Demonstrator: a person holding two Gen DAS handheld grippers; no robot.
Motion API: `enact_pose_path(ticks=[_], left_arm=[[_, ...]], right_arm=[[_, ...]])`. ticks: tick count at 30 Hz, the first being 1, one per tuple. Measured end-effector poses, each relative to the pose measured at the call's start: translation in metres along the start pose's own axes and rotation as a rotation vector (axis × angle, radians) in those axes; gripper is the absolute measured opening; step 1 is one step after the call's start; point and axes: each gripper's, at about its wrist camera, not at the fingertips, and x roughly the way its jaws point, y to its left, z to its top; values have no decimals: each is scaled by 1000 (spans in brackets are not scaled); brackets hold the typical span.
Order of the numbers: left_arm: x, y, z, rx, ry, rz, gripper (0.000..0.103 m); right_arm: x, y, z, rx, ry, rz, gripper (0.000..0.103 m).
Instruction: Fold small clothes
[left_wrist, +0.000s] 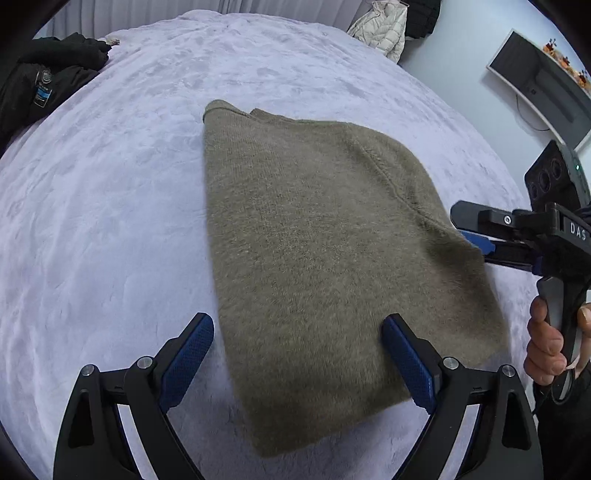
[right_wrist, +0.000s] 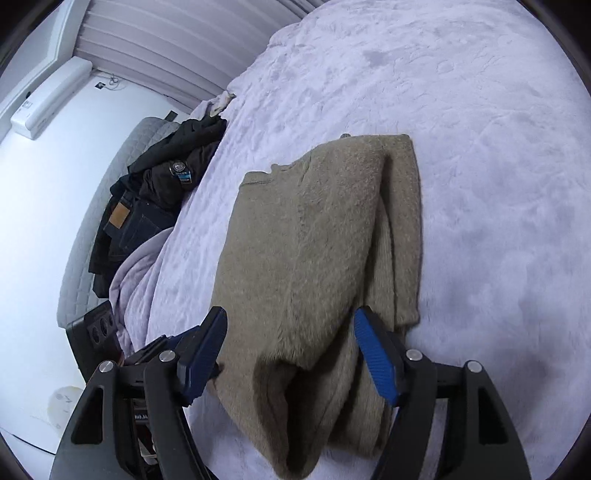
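- Sweater (left_wrist: 317, 236), olive and fuzzy, lies folded on the bed (left_wrist: 110, 206), doubled into a long panel with layers stacked along one edge, which suggests the sides are already turned in.
- Left gripper (left_wrist: 297, 354) hangs over the near end with its fingers wide apart, one beside the sweater and one over it; they hold nothing, seemingly placed to straddle that end.
- Right gripper (right_wrist: 290, 350) sits at the thick, bunched end, fingers well open on either side of the cloth; the pads do not seem to press it, so nothing is gripped.
- In the left view, the right gripper's tips lie at the sweater's side edge, a hand (left_wrist: 550, 339) on its handle.
- Both grippers at the same garment suggests a further fold or a tidy-up of the loose end.
- Dark clothes (right_wrist: 162, 184) are piled at the bed's edge, well apart.
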Motion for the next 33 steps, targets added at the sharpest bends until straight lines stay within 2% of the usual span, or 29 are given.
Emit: enact_pose_path(ticks=[1,2,3,4,5,7,9,11,13,15,17,18,20,22,24,25,26,27,28,30,33], left_arm=[[7,-3,2,0,11,8,94],[11,-4,3,-8,12,15,99],[14,-5,4,-21,11,6,101],[16,-5,5,-36,11,3,101],[16,-7,6,-45,11,6,101],[14,-12,7,-44,4,8,101],[12,-19,10,-43,2,3,101],[10,-26,12,-34,-9,-8,101],[14,-35,12,10,-13,31,101],[25,-37,11,46,13,79,101],[27,-31,11,37,30,59,102],[22,-25,11,14,37,36,102],[4,-15,15,-30,3,13,102],[-18,-9,24,-54,-58,-36,102],[-32,-10,36,-66,-111,-95,102],[-33,-13,43,-60,-123,-124,102],[-30,-17,50,-47,-120,-150,102],[-23,-20,55,-35,-109,-163,102],[-13,-21,59,-30,-89,-165,102],[17,-22,65,-28,-19,-136,102],[35,-24,61,32,-13,-62,102]], right_arm=[[7,1,6,0,5,-22,74],[14,1,12,-14,10,-35,73],[17,3,15,-34,10,-45,64],[22,7,18,-67,11,-74,38],[24,9,20,-96,27,-103,23],[21,16,22,-143,22,-123,19],[8,34,23,-243,-30,-166,18],[-8,41,25,-281,-72,-172,18],[-17,35,30,-281,-100,-175,18],[-2,14,36,-232,-37,-183,18],[18,0,32,-213,36,-227,26],[19,-5,30,-200,35,-217,27],[4,-9,29,-161,-5,-185,28],[-21,-4,31,-160,-92,-199,29],[-43,15,35,-233,-190,-222,31],[-45,27,38,-279,-205,-231,33],[-42,40,41,-334,-195,-235,36],[-32,52,44,-392,-159,-240,55],[-17,61,46,-438,-119,-257,80],[13,63,54,-478,-81,-326,84],[49,33,67,-448,21,-398,83]])
